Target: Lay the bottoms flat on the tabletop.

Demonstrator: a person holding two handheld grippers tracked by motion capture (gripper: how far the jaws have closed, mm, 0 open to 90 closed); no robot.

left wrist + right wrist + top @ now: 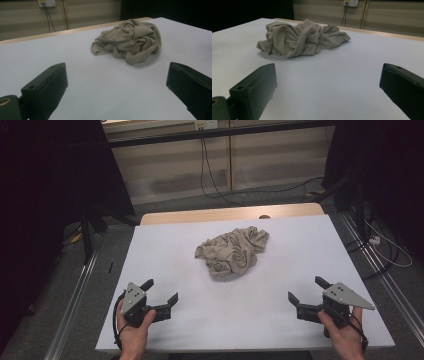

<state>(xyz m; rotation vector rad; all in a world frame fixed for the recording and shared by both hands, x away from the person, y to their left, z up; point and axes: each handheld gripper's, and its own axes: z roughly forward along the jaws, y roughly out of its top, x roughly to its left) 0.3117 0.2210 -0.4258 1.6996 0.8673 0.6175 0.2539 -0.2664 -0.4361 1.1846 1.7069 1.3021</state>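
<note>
While the white worktop [280, 320] stretches wide under the high view, a crumpled beige cloth [232, 252] lies in a loose heap a little beyond its middle, toward twelve o'clock, apart from both grippers. At about seven o'clock from that heap the person's left hand [134, 332] comes up over the near edge, fingers wrapped round the body of the left gripper [160, 291], which lies low and nearly level over the worktop and points toward one o'clock; its jaws are spread wide with nothing between them. At about five o'clock from the heap the right hand [345, 332] holds the right gripper [307, 290] in a mirrored pose, low and level, aimed toward eleven o'clock, its jaws likewise spread wide around bare worktop. Seen along the left gripper's own jaws, the cloth [130, 41] sits ahead toward one o'clock; along the right gripper's, the cloth [299, 38] sits ahead toward eleven o'clock, well short of either pair.
</note>
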